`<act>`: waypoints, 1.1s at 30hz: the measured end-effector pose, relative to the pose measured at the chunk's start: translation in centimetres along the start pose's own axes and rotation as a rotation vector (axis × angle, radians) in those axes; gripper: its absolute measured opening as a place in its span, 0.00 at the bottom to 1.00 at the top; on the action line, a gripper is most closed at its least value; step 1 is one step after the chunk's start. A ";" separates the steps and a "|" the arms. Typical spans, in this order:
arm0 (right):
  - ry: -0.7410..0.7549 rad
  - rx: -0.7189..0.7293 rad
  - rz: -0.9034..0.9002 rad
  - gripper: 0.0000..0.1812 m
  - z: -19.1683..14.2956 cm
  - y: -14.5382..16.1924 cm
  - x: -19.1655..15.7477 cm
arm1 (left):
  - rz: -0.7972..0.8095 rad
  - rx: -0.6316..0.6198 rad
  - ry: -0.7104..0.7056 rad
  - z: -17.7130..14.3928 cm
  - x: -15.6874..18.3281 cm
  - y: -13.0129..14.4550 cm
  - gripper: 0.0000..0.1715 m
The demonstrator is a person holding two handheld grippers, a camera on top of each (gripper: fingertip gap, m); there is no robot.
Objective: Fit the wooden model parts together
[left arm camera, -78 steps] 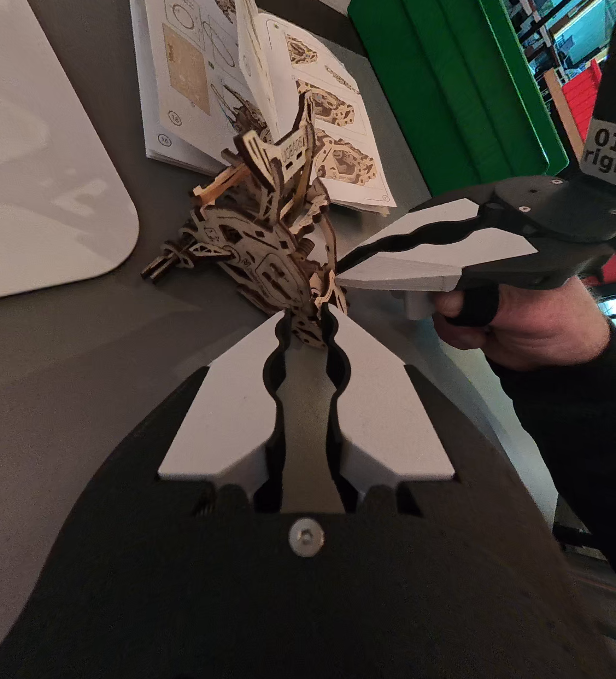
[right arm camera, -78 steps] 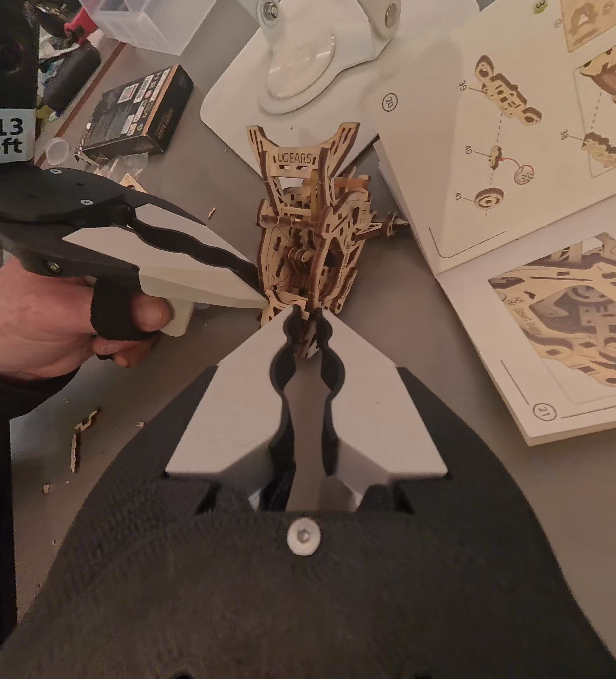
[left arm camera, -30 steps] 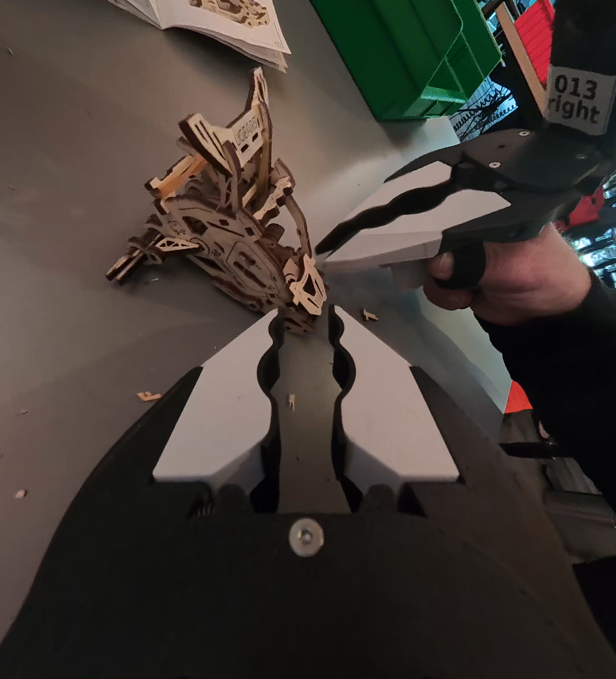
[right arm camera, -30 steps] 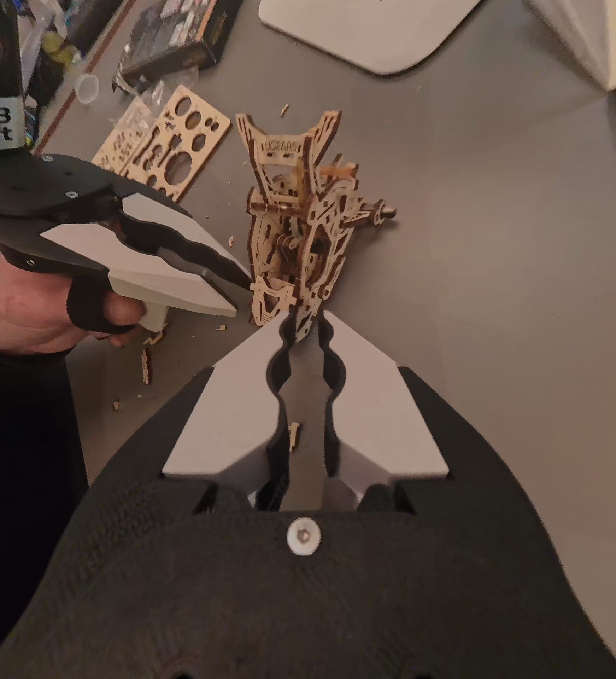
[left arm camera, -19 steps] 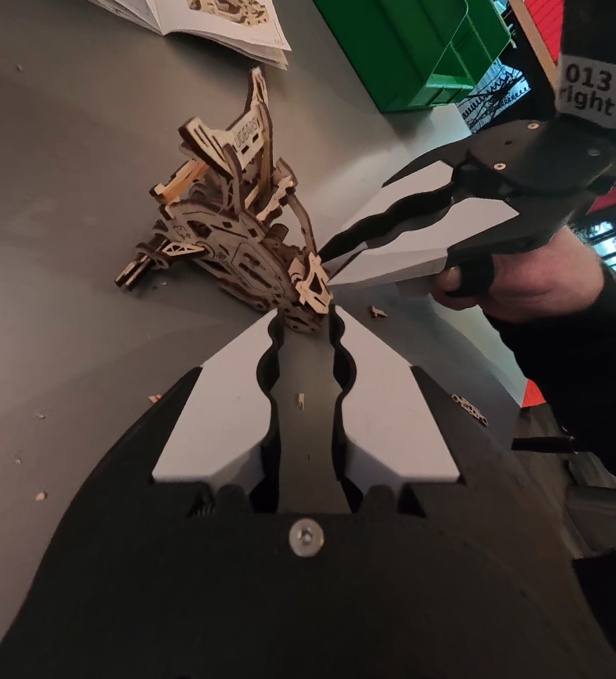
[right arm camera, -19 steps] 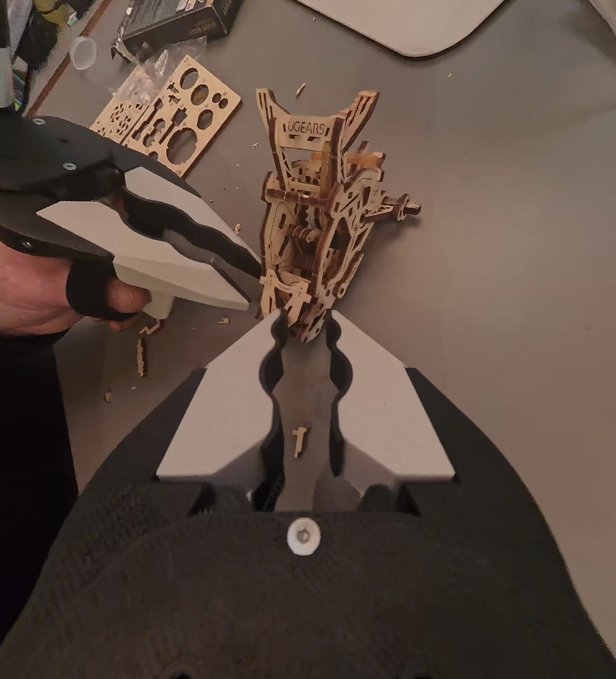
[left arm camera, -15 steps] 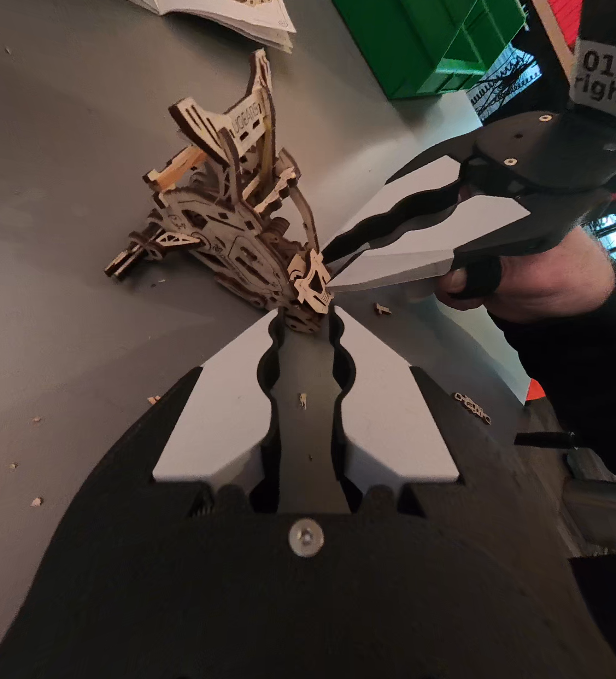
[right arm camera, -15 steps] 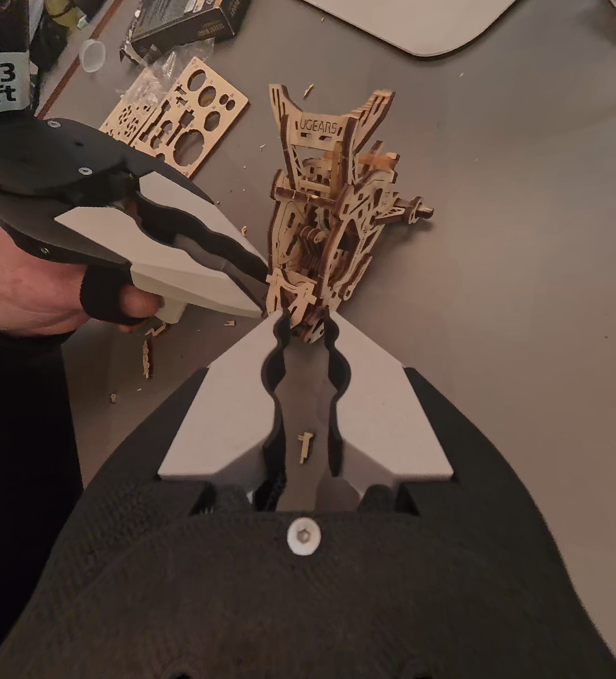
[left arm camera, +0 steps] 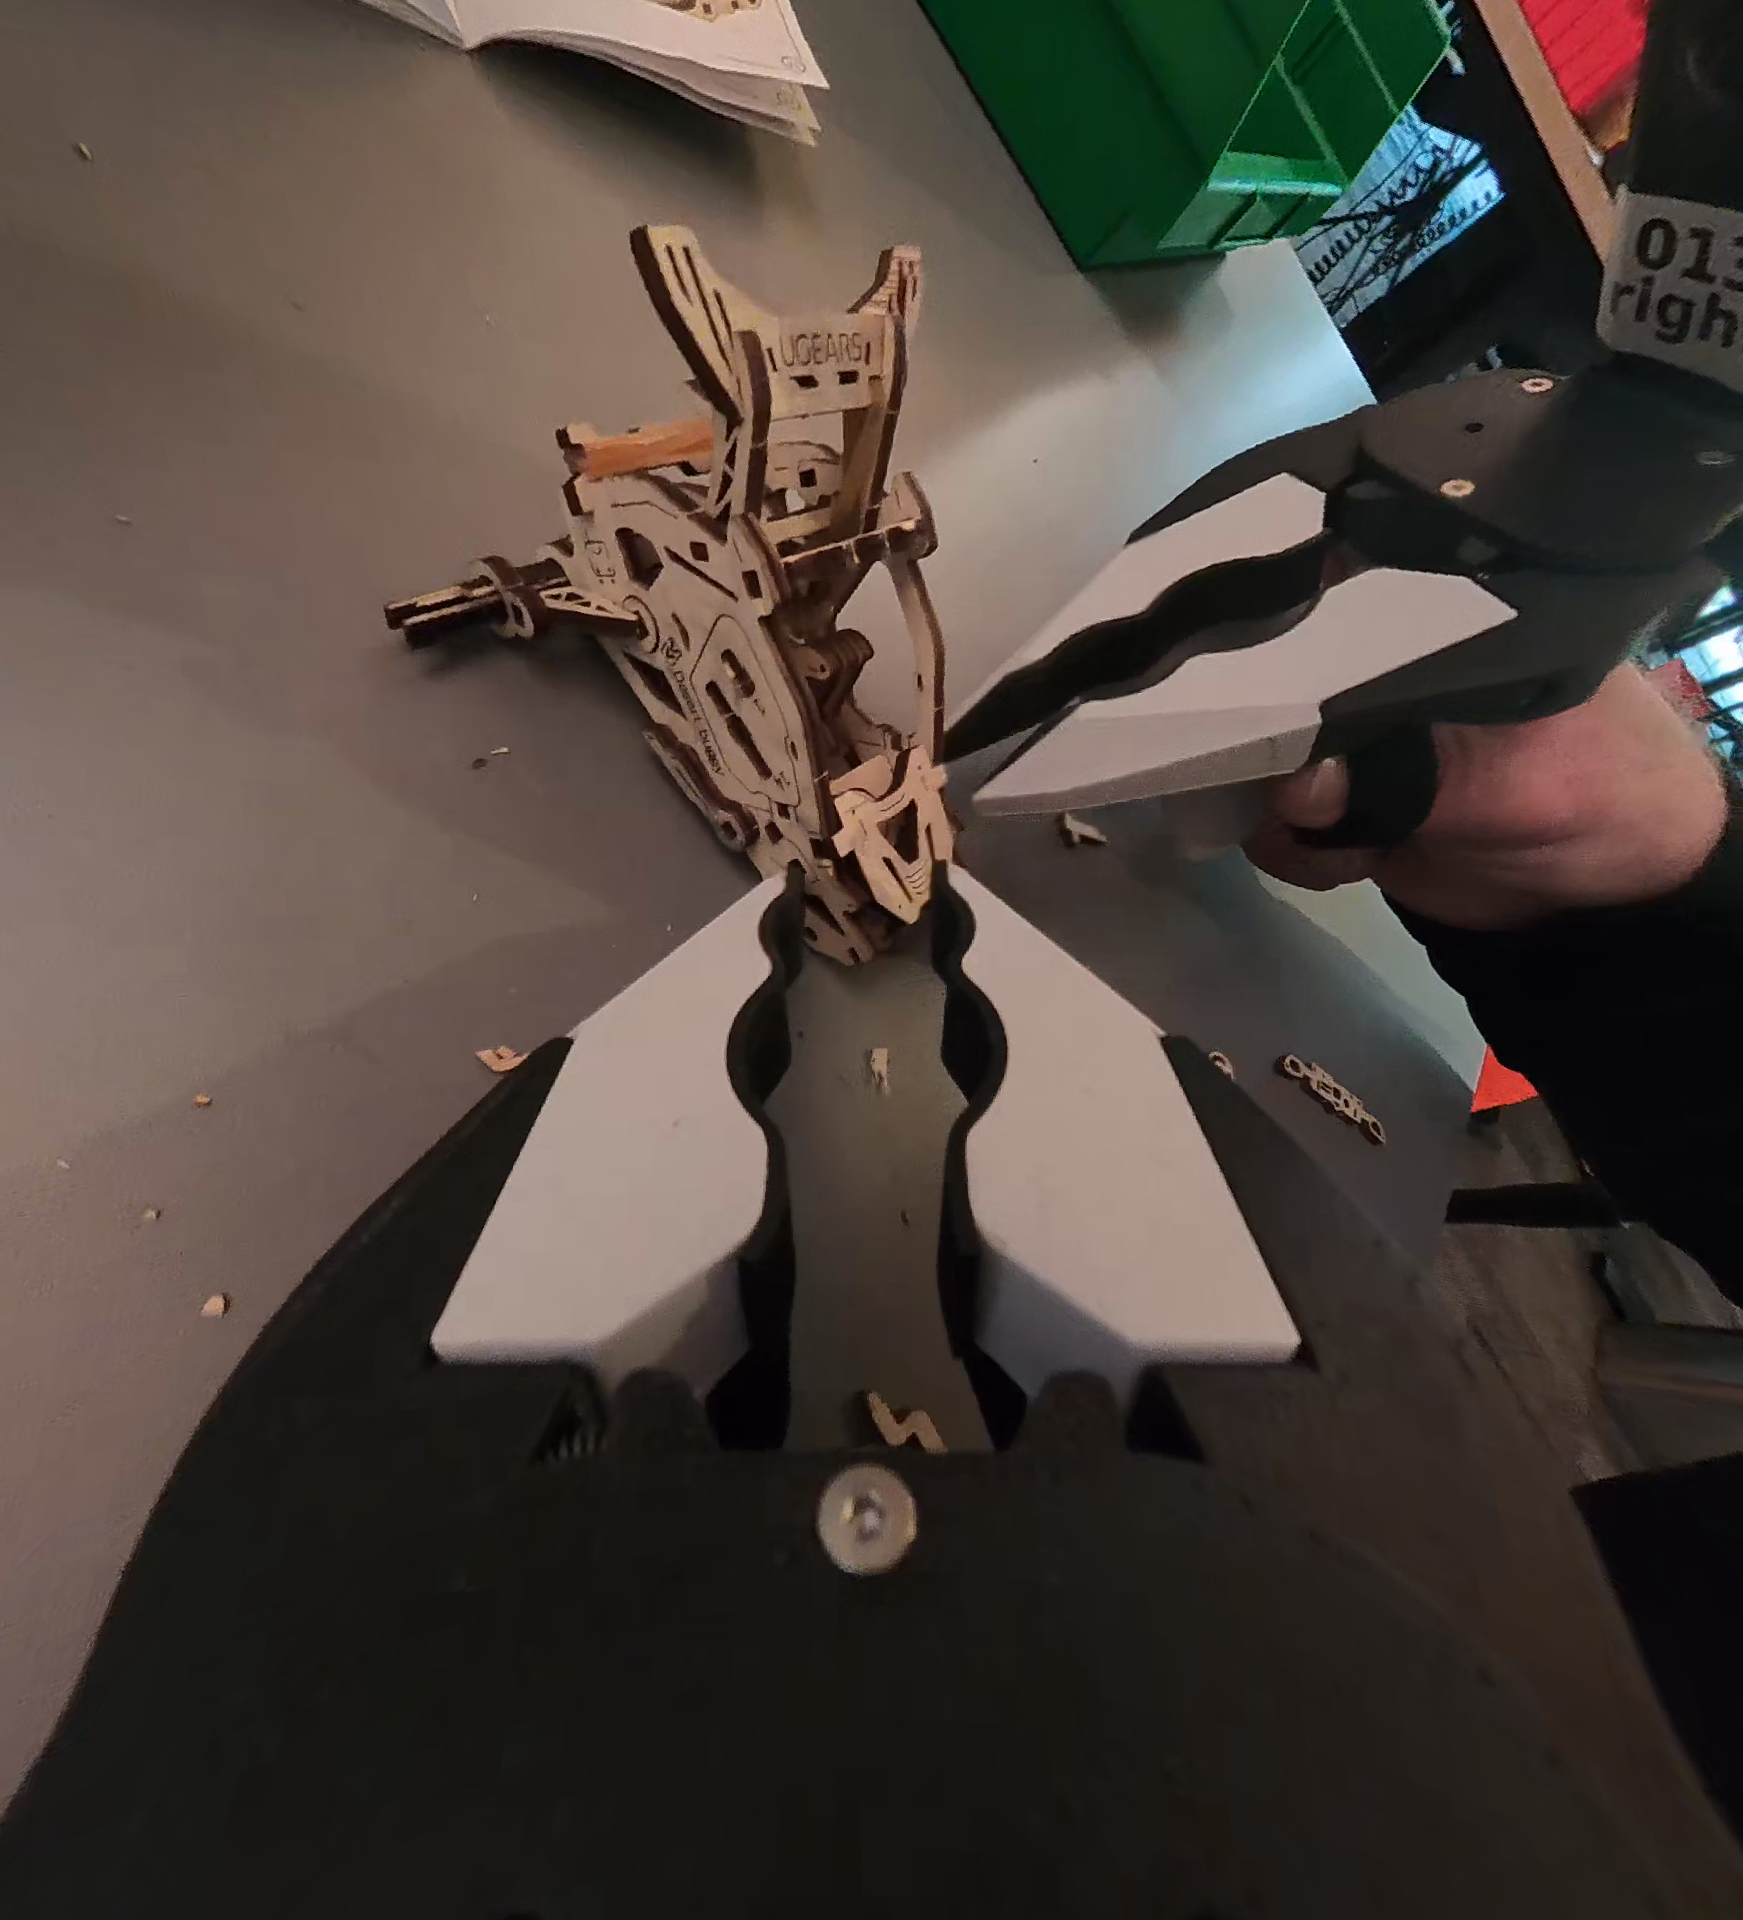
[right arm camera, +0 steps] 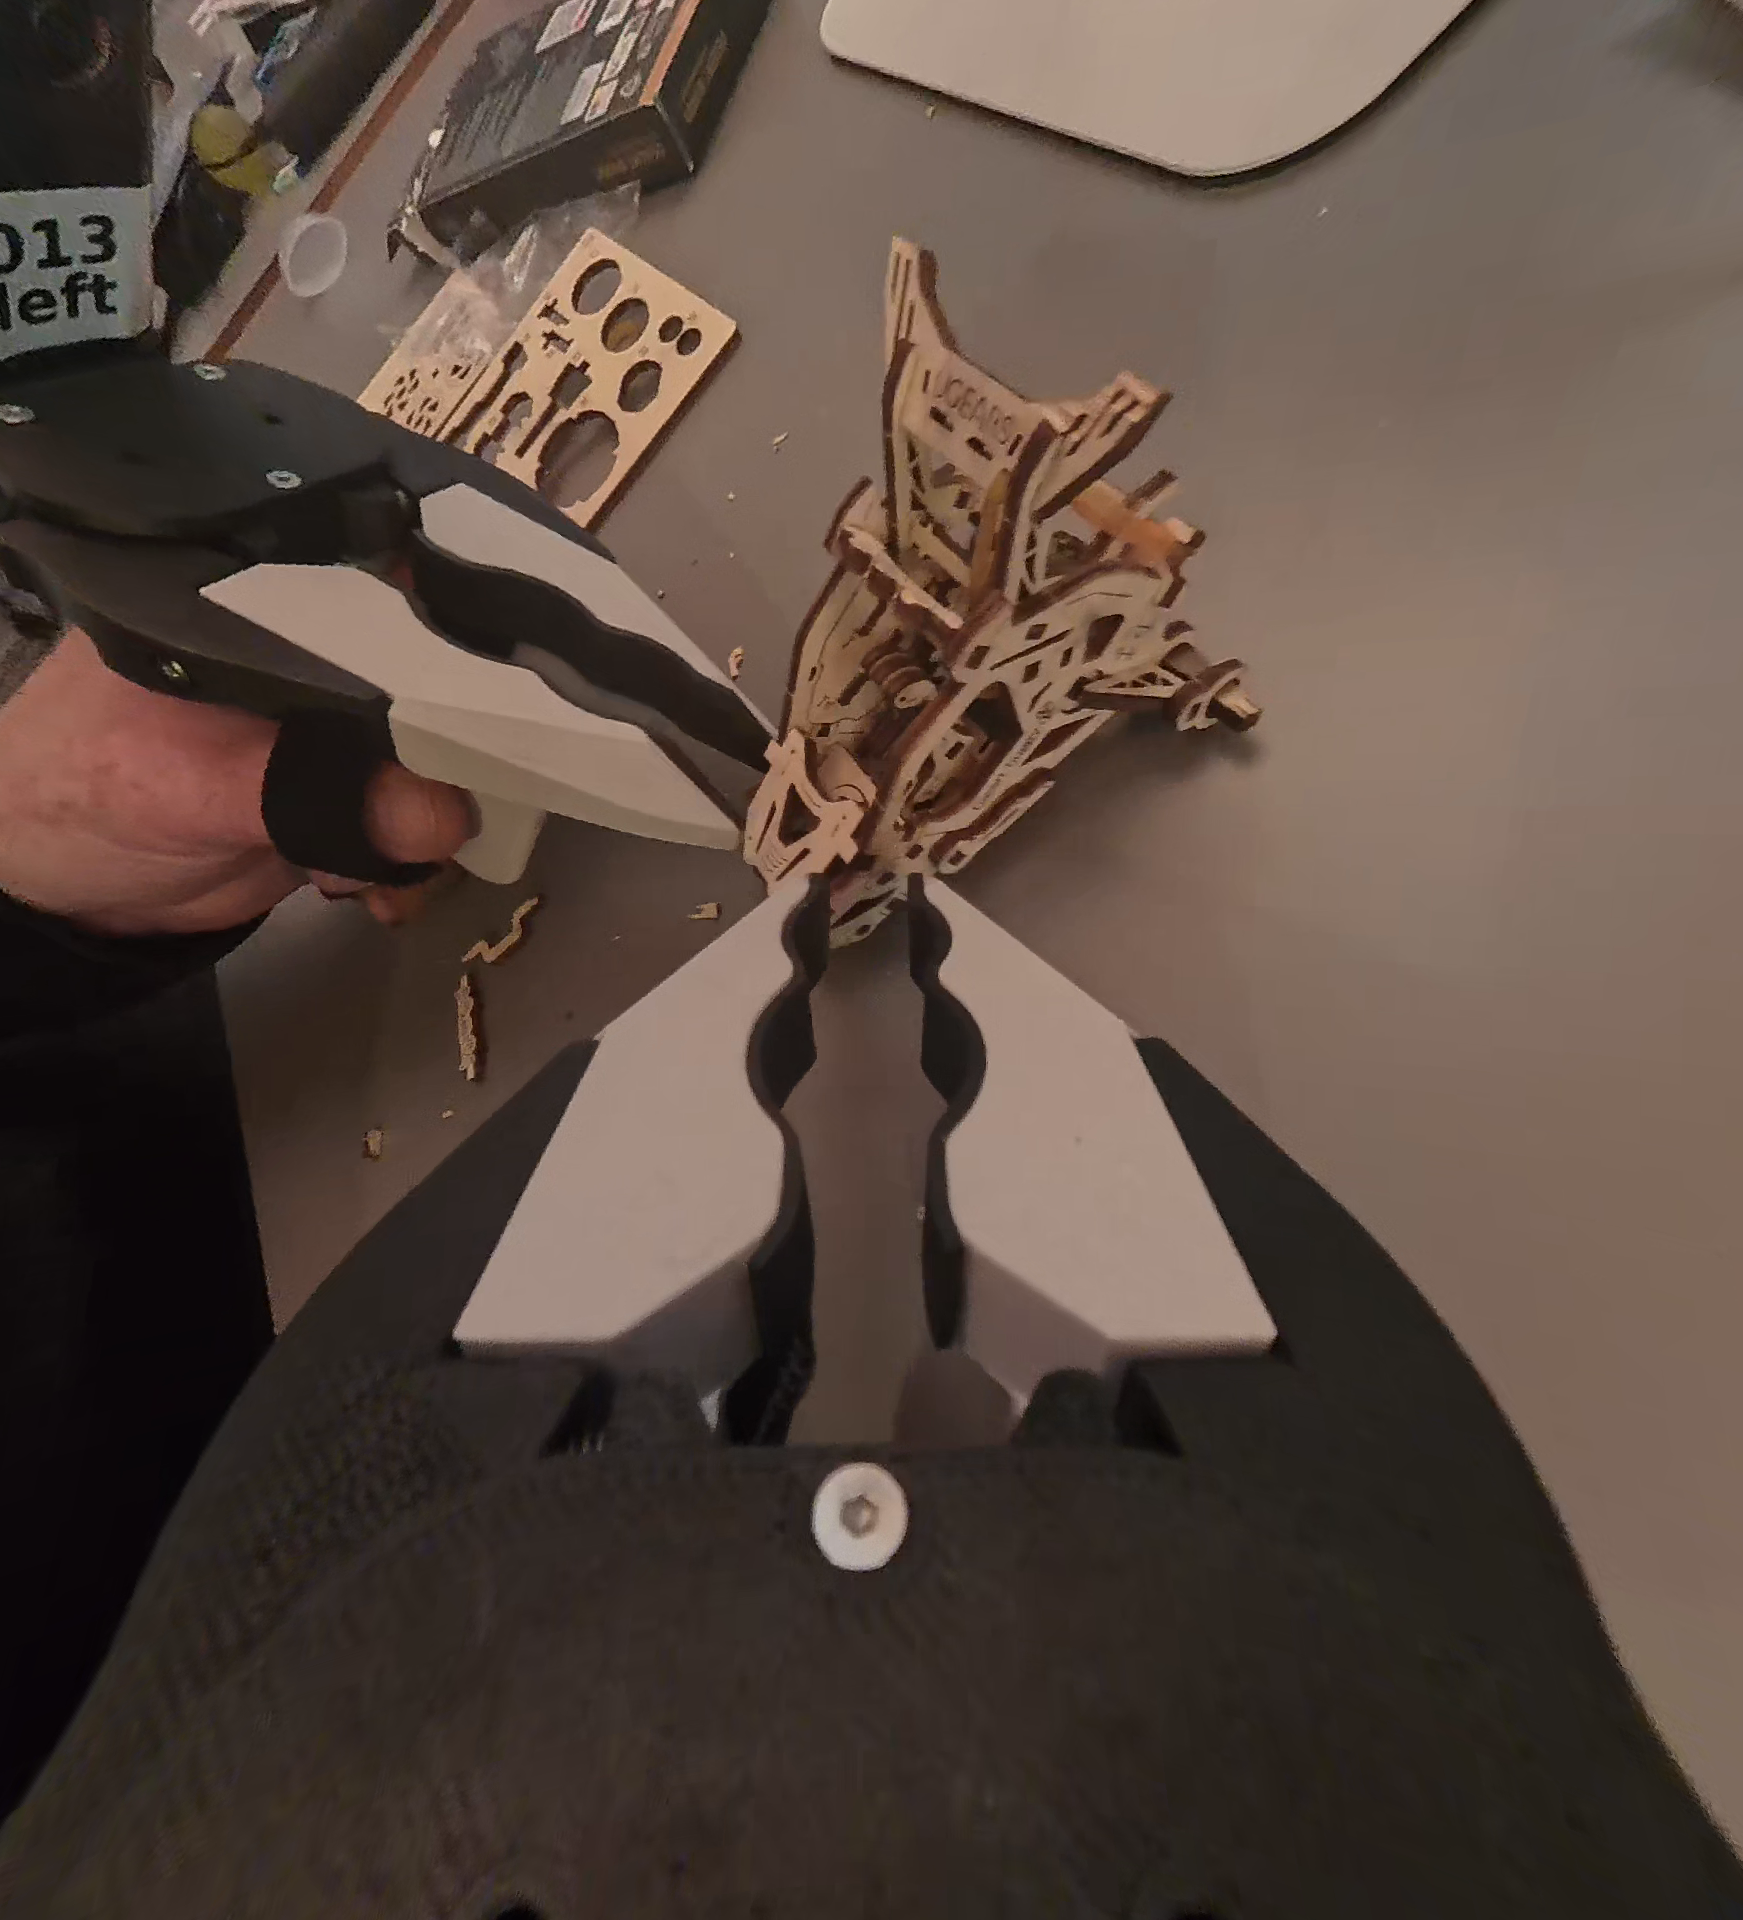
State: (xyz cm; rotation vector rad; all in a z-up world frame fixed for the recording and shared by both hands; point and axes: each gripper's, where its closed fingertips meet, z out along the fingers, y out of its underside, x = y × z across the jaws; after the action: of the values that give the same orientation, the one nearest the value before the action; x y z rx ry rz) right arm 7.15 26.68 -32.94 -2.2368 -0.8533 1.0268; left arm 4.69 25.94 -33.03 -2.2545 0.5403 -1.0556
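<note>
The wooden model (left arm camera: 742,644) is a pale laser-cut assembly with a forked top and an axle sticking out to the side; its far end rests on the grey table. In the right wrist view the wooden model (right arm camera: 981,644) leans away from me. My left gripper (left arm camera: 867,899) is shut on the model's near lower end, just under a small pale shield-shaped piece (left arm camera: 893,821). My right gripper (right arm camera: 862,899) is shut on the same near end from the other side. Each gripper shows in the other's view: the right gripper (left arm camera: 960,774), the left gripper (right arm camera: 755,795).
An open instruction booklet (left arm camera: 638,42) and green bins (left arm camera: 1158,104) lie at the back. A punched-out wooden sheet (right arm camera: 555,384), a dark box (right arm camera: 576,125), a small cup (right arm camera: 316,249) and a white pad (right arm camera: 1158,73) lie beyond. Wooden scraps (right arm camera: 472,1023) litter the table. The grippers are tip to tip, or close to it.
Both grippers have carried the model away from the booklet toward the near side of the table. In the last half second it has turned and its forked end stands more upright.
</note>
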 end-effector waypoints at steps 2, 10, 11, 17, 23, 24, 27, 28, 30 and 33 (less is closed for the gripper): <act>0.012 -0.004 -0.003 0.06 -0.1 0.2 0.4 | 0.015 0.001 -0.002 0.0 0.0 -0.1 0.13; -0.005 -0.006 -0.019 0.01 0.6 0.7 -0.2 | 0.066 0.009 -0.045 0.3 -0.2 -0.6 0.17; -0.005 -0.017 -0.026 0.00 0.8 0.8 -0.3 | 0.068 -0.001 -0.052 0.4 -0.3 -0.6 0.17; -0.039 -0.024 -0.035 0.01 1.4 0.7 -1.2 | 0.045 -0.024 -0.045 0.4 -1.2 -0.7 0.16; -0.024 0.000 -0.029 0.03 1.0 0.5 -0.8 | 0.106 -0.020 -0.034 -0.2 -1.3 -0.9 0.19; -0.023 0.002 -0.029 0.03 1.0 0.4 -0.8 | 0.118 -0.022 -0.035 -0.2 -1.0 -0.8 0.21; -0.025 0.007 -0.022 0.03 0.8 0.5 -0.7 | 0.160 -0.042 -0.088 0.3 -0.5 -0.2 0.34; -0.024 0.016 -0.020 0.03 0.6 0.4 -0.7 | 0.195 -0.055 -0.132 0.6 -0.6 0.0 0.39; -0.020 0.033 -0.015 0.02 0.3 0.3 -0.5 | 0.273 -0.091 -0.219 1.2 -0.9 0.4 0.45; -0.013 0.056 -0.012 0.02 -0.2 0.1 -0.3 | 0.325 -0.114 -0.303 1.7 -1.4 0.2 0.36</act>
State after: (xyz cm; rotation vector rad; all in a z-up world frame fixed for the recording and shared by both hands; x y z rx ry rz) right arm 7.17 26.32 -32.80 -2.1782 -0.8330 1.0484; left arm 5.15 27.21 -34.82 -2.2670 0.8166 -0.5229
